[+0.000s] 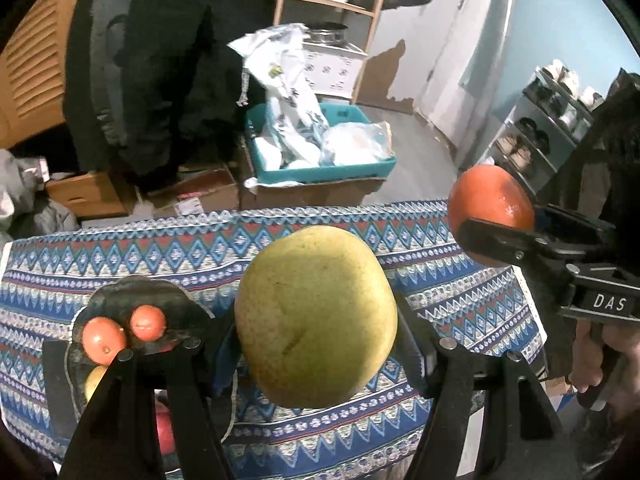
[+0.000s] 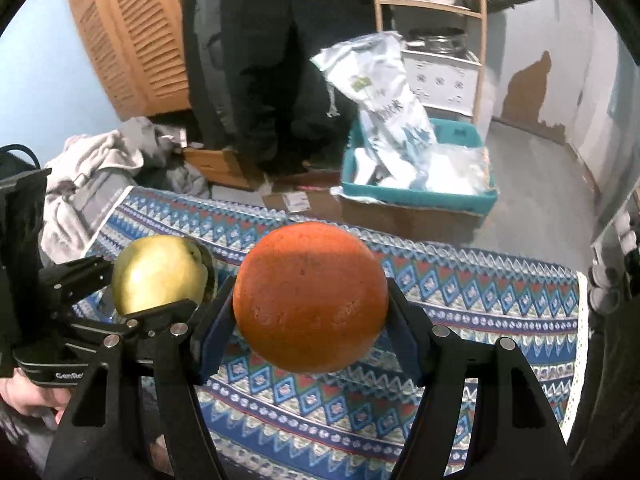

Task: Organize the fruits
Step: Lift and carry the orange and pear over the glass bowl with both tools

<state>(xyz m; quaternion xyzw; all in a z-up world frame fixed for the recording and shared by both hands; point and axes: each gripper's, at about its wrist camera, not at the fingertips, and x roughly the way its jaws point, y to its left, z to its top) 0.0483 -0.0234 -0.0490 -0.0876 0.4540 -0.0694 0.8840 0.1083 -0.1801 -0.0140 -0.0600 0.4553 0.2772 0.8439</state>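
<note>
A yellow-green pear [image 1: 316, 316] hangs above the patterned tablecloth [image 1: 320, 236], clamped between the pads of my left gripper [image 1: 317, 332]. My right gripper [image 2: 310, 312] is shut on a large orange [image 2: 310, 296], also held off the table. The orange [image 1: 490, 204] and right gripper show at the right edge of the left wrist view; the pear [image 2: 160, 274] and left gripper show at the left of the right wrist view. A dark metal tray [image 1: 140, 300] on the left of the table holds two small orange-red fruits [image 1: 103, 339], a yellowish one and a red one, partly hidden behind my left finger.
Beyond the table's far edge stand a teal bin [image 1: 320, 168] with plastic bags, cardboard boxes [image 1: 92, 194], a person in dark clothes [image 1: 168, 60] and a wooden shelf [image 1: 332, 0] with pots. A shoe rack [image 1: 540, 132] is at the right. A hand [image 1: 600, 364] grips the right gripper's handle.
</note>
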